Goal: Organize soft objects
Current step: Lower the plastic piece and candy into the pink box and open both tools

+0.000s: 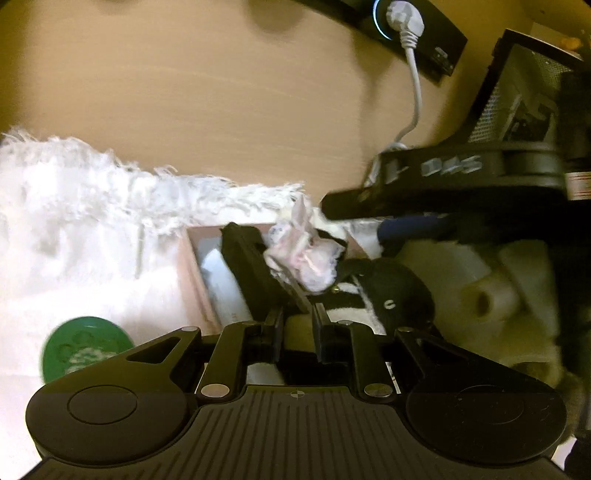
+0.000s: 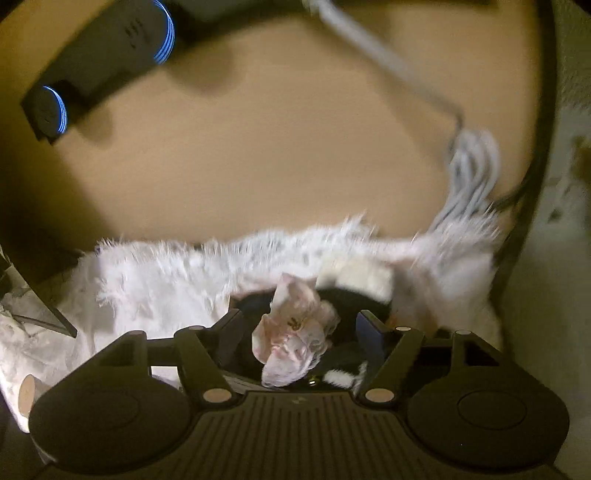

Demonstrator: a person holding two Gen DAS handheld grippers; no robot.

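A crumpled pale pink cloth (image 1: 304, 254) lies on a black-and-white plush toy (image 1: 384, 299). In the left wrist view my left gripper (image 1: 298, 317) has its jaws close together just below the cloth; whether they pinch it is hidden. My right gripper (image 1: 354, 206) reaches in from the right above the cloth. In the right wrist view the right gripper (image 2: 301, 325) is open, its fingers either side of the pink cloth (image 2: 295, 332), over the plush toy (image 2: 347, 299).
A white shaggy rug (image 1: 74, 206) covers the tan wooden floor (image 1: 184, 92). A pink box (image 1: 199, 273) sits on it. A green lid (image 1: 83, 347) lies lower left. A black power strip (image 1: 410, 33) with white cable (image 1: 416, 88), a mesh bin (image 1: 524, 92) and cream foam pieces (image 1: 491, 295) are nearby.
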